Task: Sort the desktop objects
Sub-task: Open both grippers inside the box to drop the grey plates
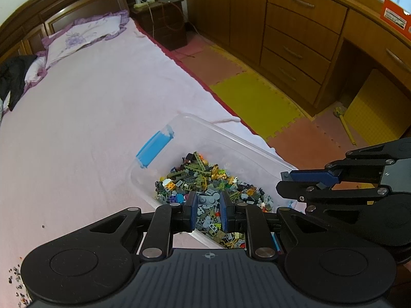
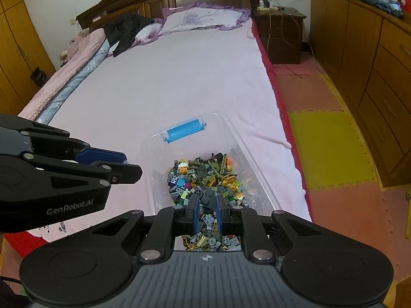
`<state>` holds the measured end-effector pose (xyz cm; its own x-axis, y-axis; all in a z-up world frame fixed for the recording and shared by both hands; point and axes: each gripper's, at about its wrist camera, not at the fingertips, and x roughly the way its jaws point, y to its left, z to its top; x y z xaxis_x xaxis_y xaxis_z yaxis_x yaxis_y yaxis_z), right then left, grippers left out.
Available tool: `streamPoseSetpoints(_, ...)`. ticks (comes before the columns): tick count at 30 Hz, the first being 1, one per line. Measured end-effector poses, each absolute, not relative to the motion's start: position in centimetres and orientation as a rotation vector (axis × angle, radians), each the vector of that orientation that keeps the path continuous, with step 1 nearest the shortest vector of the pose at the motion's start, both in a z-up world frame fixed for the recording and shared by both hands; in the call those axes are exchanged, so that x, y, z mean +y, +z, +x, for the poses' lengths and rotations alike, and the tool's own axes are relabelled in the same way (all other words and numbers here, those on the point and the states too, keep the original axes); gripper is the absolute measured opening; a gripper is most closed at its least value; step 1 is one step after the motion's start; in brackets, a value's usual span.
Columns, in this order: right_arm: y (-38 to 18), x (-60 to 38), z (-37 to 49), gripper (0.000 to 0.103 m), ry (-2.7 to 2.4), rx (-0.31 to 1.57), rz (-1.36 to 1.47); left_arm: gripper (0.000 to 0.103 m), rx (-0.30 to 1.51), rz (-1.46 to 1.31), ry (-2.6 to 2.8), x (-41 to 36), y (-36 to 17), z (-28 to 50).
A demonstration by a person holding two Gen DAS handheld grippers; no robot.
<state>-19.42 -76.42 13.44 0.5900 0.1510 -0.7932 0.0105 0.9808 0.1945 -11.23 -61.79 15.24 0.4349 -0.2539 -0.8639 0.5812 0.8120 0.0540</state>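
Note:
A clear plastic bin (image 1: 179,128) with a blue handle (image 1: 155,145) lies on the pink bed, holding a heap of small toy bricks (image 1: 205,184). My left gripper (image 1: 208,201) hangs over the heap, shut on a light grey plate piece (image 1: 208,200). My right gripper (image 2: 207,200) is over the same bin (image 2: 246,148), shut on a dark grey brick piece (image 2: 208,197). The right gripper shows at the right of the left wrist view (image 1: 290,179); the left one shows at the left of the right wrist view (image 2: 123,164).
A few tiny bricks (image 1: 15,279) lie loose on the sheet at the near left. Pillows (image 2: 200,18) and a black garment (image 2: 125,33) lie at the bed's head. Foam floor mats (image 1: 257,102) and wooden drawers (image 1: 295,28) are to the right.

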Motion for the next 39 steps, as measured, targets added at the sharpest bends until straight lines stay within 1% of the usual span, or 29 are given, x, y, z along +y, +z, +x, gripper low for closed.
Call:
streamPoseSetpoints(34,12.9,-77.4,-18.0,0.015,0.084,0.96,0.168,0.02,1.0,0.374,-0.54,-62.4,14.8,-11.0)
streamPoseSetpoints(39,12.9,-77.4,-18.0,0.021,0.076,0.949,0.161,0.021,0.995,0.379,-0.54,-62.4,14.9,-11.2)
